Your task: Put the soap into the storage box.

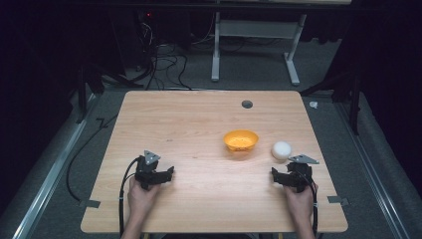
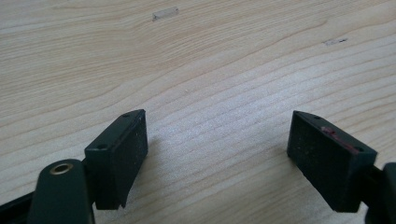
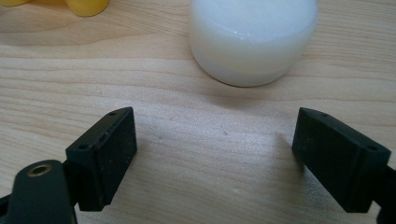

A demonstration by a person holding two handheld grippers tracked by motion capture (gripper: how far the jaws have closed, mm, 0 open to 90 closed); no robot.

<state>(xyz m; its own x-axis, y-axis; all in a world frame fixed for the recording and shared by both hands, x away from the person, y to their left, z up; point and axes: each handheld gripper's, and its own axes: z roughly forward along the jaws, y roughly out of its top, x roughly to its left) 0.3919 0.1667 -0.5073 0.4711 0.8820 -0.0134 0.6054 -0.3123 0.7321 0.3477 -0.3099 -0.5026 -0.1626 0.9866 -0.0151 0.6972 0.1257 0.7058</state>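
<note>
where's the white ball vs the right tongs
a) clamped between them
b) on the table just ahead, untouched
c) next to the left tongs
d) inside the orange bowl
b: in the right gripper view the white ball rests on the table beyond the open right tongs, clear of both jaws.

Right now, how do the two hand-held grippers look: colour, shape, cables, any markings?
Both are black. The left gripper and the right gripper each carry a grey three-cornered plate on top and trail a black cable. Their jaws end in blocky black pads; one left pad shows a reddish mark. No sleeves are visible.
</note>
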